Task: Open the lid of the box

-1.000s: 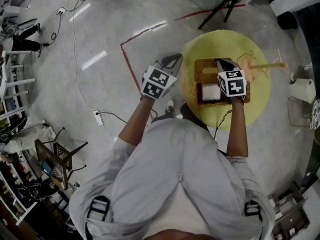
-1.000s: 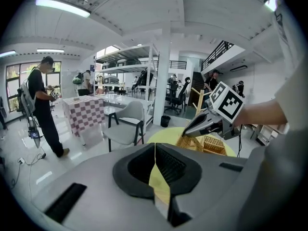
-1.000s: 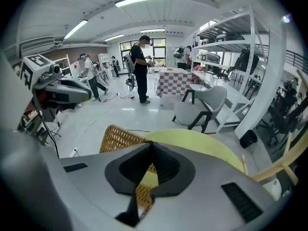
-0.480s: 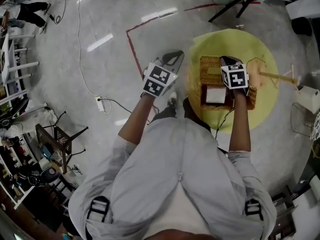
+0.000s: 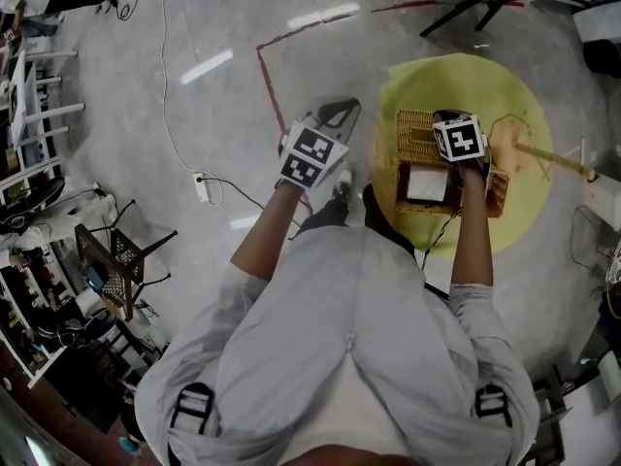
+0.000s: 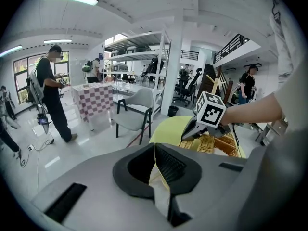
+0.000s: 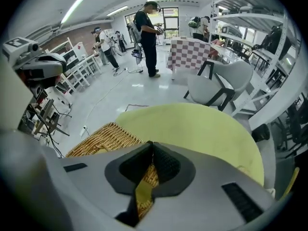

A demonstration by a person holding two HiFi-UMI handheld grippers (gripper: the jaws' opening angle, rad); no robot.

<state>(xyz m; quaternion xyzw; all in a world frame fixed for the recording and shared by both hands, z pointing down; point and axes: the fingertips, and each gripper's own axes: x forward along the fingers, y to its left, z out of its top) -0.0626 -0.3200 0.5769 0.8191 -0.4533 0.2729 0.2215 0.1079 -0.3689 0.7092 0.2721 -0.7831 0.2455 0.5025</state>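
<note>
The right gripper (image 7: 151,146) is clenched. Its two jaws meet at the tips with nothing caught between them, and it points steeply down. Directly beneath and just ahead of the tips lies the wicker box (image 7: 101,139), which stands on the round yellow table (image 7: 202,129). Contact between the jaws and the wicker cannot be confirmed. In the head view this gripper sits above the far part of the box, and a white rectangular panel (image 5: 425,183) shows in the near left part. Whether that panel is the lid, a lining or the contents cannot be told, and no hinge or handle is made out. From above the box appears nearly square, so no long axis is recorded. The left gripper (image 6: 155,149) is likewise clenched and empty. It is held over the floor (image 5: 194,163) off the table's left edge, well apart from the box, which lies to its right. Judgement: the right hand is much the nearer, and no lid is seen raised. The coming move calls for the right jaws to part and take an edge of the lid directly below them.
</note>
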